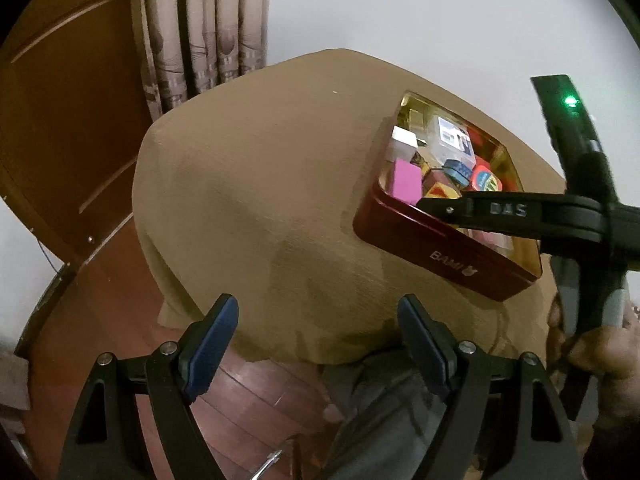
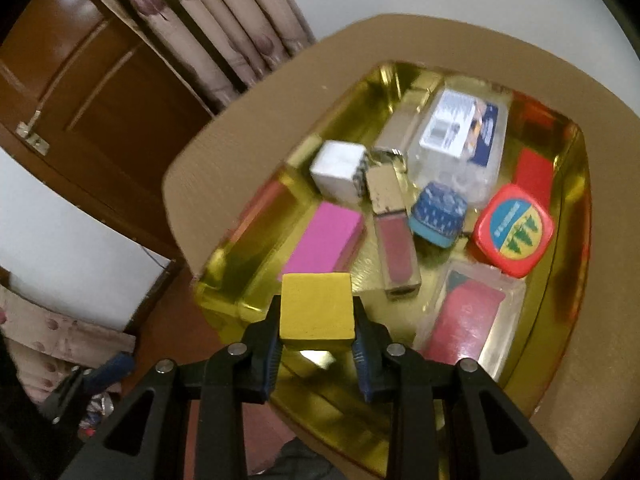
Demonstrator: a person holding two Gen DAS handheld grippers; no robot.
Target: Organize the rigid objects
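Note:
A red tin [image 1: 432, 252] with a gold inside [image 2: 248, 276] stands on the tan-covered table [image 1: 260, 184]. In it lie a pink block [image 2: 324, 240], a white cube [image 2: 338, 168], a lipstick tube [image 2: 396, 248], a blue tin [image 2: 438, 212], a red tape measure [image 2: 514, 230] and clear plastic boxes [image 2: 460, 128]. My right gripper [image 2: 316, 346] is shut on a yellow cube [image 2: 317, 306], held above the tin's near corner. In the left wrist view the right gripper [image 1: 428, 202] reaches over the tin. My left gripper [image 1: 318, 344] stands open with nothing in it, over the table's near edge.
A brown wooden door [image 1: 60, 140] and patterned curtains [image 1: 200, 24] stand behind the table, against a white wall. Reddish wood floor [image 1: 248, 404] lies below the table's edge. A person's hand [image 1: 600, 356] holds the right gripper's handle at the right.

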